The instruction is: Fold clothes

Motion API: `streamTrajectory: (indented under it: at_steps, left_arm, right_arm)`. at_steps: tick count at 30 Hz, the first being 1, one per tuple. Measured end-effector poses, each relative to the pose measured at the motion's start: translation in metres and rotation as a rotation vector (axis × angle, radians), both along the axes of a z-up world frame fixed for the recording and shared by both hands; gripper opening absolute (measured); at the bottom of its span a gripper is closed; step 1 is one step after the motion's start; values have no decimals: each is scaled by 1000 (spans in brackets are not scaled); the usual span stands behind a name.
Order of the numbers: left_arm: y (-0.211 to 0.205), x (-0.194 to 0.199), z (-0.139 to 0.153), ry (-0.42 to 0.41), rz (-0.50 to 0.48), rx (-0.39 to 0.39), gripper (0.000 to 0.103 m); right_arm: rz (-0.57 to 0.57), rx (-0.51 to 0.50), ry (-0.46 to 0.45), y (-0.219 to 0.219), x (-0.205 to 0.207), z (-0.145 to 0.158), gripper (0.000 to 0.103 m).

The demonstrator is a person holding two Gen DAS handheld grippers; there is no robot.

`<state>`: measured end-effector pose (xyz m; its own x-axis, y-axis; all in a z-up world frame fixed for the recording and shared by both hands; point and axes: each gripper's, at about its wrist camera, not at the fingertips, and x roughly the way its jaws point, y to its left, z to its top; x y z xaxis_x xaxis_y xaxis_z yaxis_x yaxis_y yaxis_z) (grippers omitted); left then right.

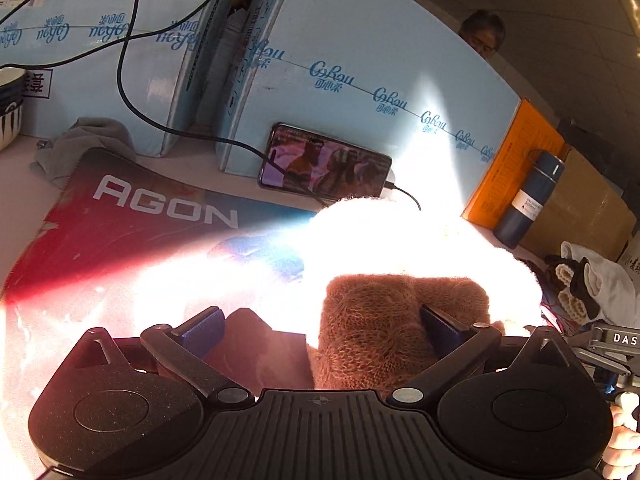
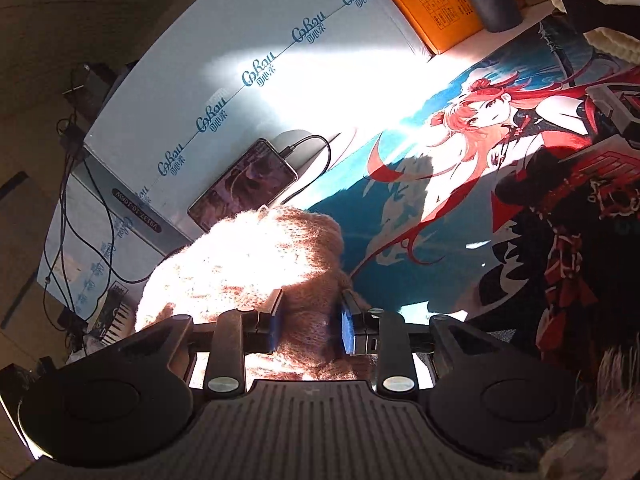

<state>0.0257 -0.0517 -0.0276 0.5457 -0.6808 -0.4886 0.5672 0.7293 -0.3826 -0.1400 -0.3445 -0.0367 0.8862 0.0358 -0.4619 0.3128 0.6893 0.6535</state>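
Knitwear comes first: one fuzzy brown sweater point(image 1: 404, 320) lies bunched on the printed desk mat point(image 1: 132, 216), half of it washed out by sunlight. Two grippers meet it. The left gripper point(image 1: 320, 326) has its jaws wide apart, cloth lying between them and against the right-hand pad. The right gripper point(image 2: 308, 322) has its jaws pressed onto a fold of the sweater from both sides. Behind stand two pale blue cartons point(image 1: 360, 80), one phone point(image 1: 326, 164) leaning on its charging cable, one orange box point(image 1: 516, 164) and one dark flask point(image 1: 528, 200).
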Motion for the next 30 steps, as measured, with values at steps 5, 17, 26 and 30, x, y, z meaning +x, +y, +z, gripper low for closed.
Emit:
streamTrajectory:
  at_steps: [5,17,26,30]
  left_arm:
    - [7,-1,2,10,-18,-72,103]
    - [-3,-3,-3,61,-116,-101,103]
    - [7,-1,4,47,-63,-126,99]
    - [18,4,5,55,-16,-167,76]
  right_arm:
    - [-15,42,-40,0,-13,12,61]
    - [8,32,2,27,3,6,74]
    - [101,40,-24,60,28,3,41]
    - [117,24,-74,71,35,16,35]
